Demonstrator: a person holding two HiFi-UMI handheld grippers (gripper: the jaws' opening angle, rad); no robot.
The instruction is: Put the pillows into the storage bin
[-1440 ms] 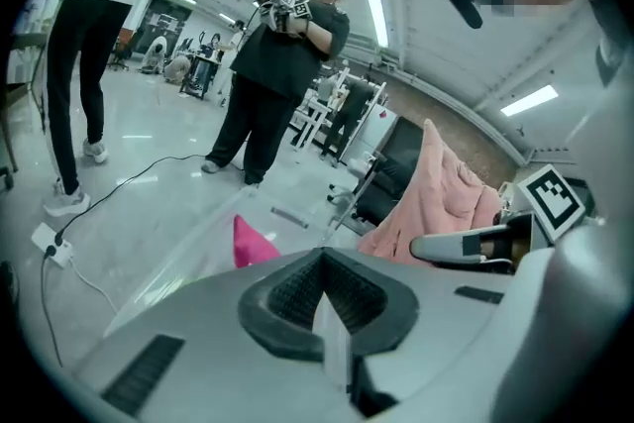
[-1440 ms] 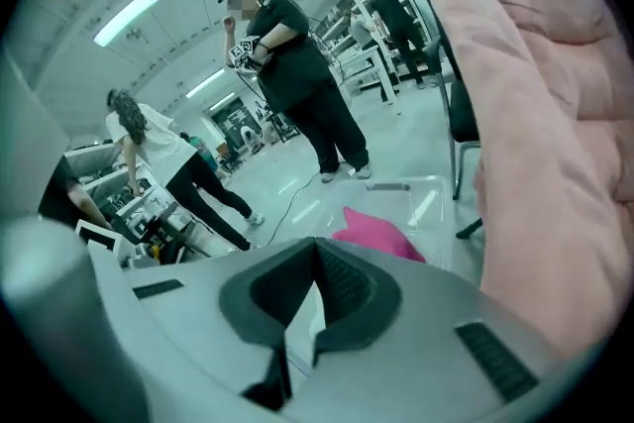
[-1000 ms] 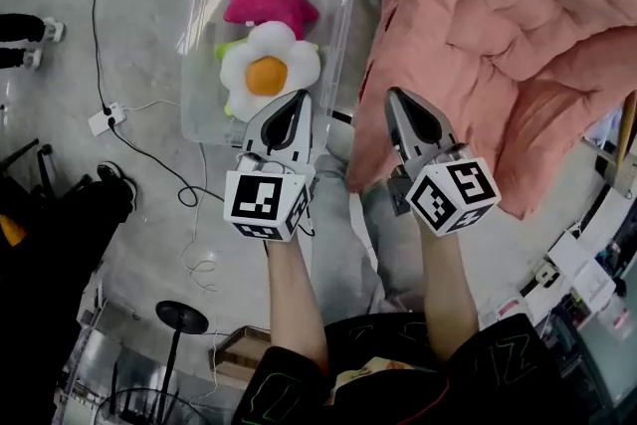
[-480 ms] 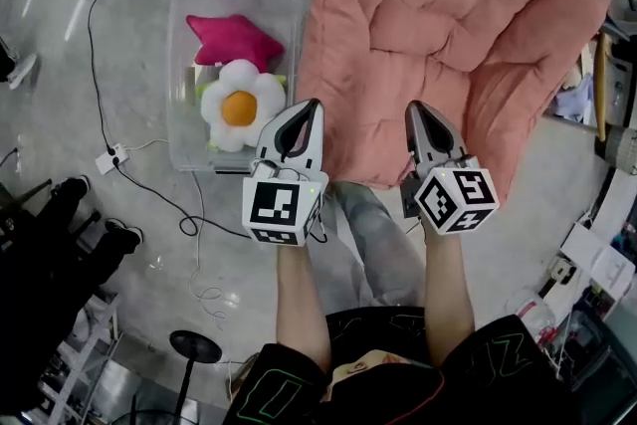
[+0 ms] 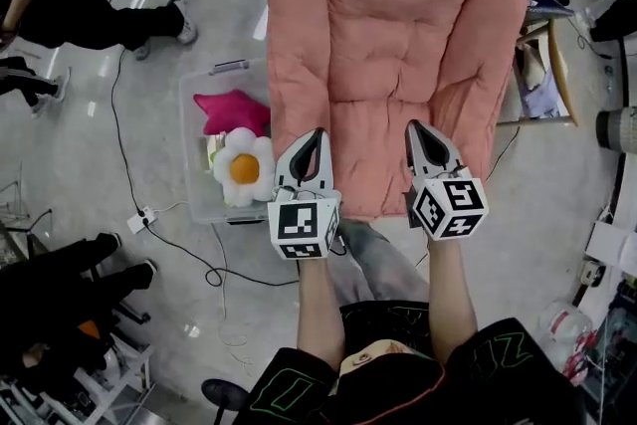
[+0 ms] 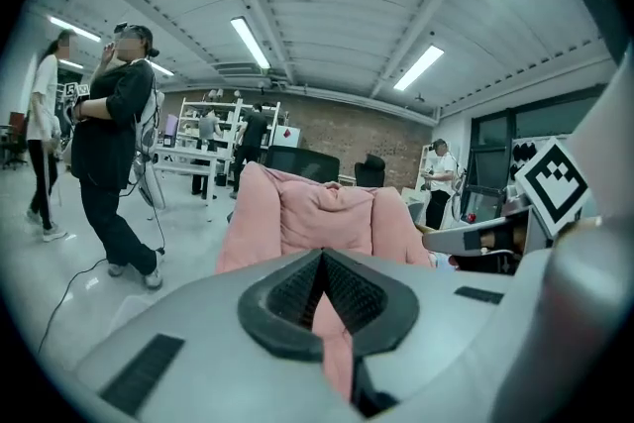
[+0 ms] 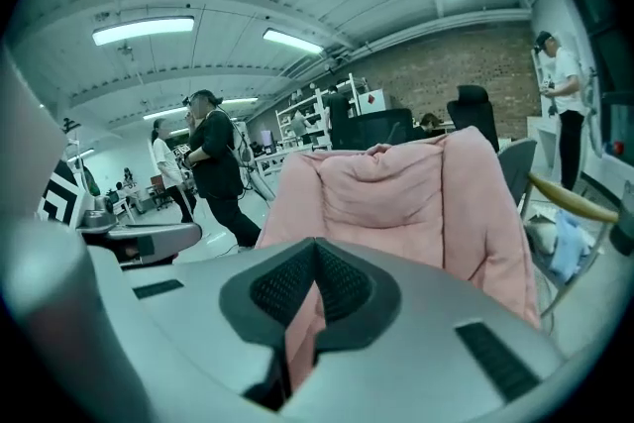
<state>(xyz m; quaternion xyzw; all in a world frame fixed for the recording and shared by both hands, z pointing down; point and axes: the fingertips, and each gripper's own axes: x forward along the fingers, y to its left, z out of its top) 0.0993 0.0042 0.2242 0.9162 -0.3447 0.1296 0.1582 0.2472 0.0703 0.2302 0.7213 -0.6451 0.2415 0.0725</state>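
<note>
A person is swinging a big pink cushion [image 5: 388, 55] round toward the clear bin [image 5: 196, 154] on the floor. A second ago the cushion was lying crumpled off to the right of the bin. Now it is spreading out flat, just right of the bin, with its left edge overlapping the bin's right wall.

Inside the bin, a star pillow [image 5: 231, 111] and a flower pillow [image 5: 244, 169] are already lying, star at the far end, flower at the near end. The cushion looks like the last piece to go in.

Right of the bin, the left hand-held gripper [image 5: 311, 149] is pinching the cushion's near hem, its jaws shut tight on a fold of pink fabric. Farther right, the right hand-held gripper [image 5: 423, 142] is clamping the same hem in the same way.

The bin's right wall is disappearing under the cushion, so the room left inside is hard to judge. Whether the cushion's far end is hanging free or resting on something cannot be told. Bystanders [image 5: 60, 5] left of the bin are being cut off by the frame. The gear at the far right edge is too small to name.
</note>
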